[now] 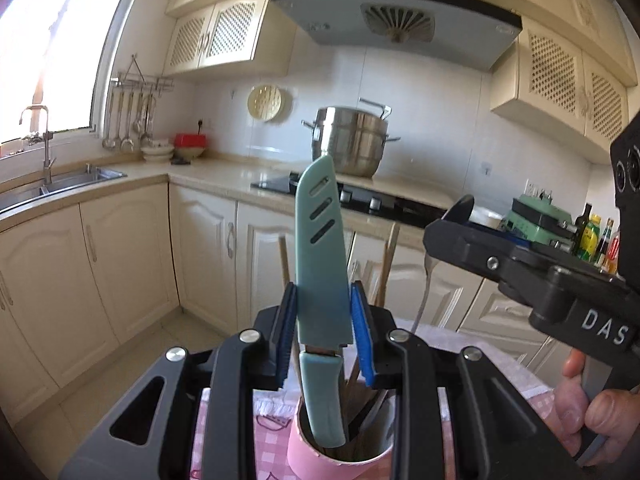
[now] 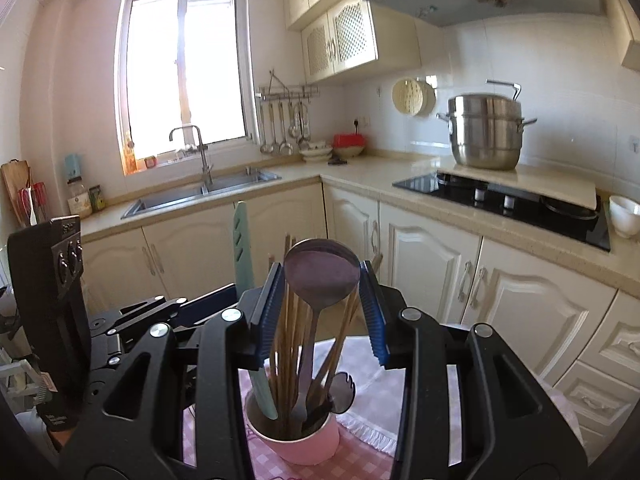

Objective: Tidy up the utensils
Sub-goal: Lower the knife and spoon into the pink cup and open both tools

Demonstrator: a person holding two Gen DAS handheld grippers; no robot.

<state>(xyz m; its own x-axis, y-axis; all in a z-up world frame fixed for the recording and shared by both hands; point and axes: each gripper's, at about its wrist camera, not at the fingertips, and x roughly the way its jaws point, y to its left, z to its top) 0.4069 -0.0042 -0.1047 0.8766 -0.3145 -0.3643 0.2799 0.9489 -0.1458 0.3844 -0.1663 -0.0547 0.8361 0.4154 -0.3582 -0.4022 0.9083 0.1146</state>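
Observation:
A pink cup stands on a pink checked cloth and holds chopsticks, a spoon and a teal sheathed knife. The knife stands handle down in the cup, and my left gripper has its blue pads on both sides of the sheath. In the right wrist view the cup holds wooden chopsticks and a metal spoon, bowl up. My right gripper has its jaws set at the spoon bowl's two edges. The knife shows to the left.
A pink checked cloth covers the table under the cup. Beyond are cream cabinets, a sink, a black hob and a steel pot. A dark spoon head lies on the cloth behind the cup.

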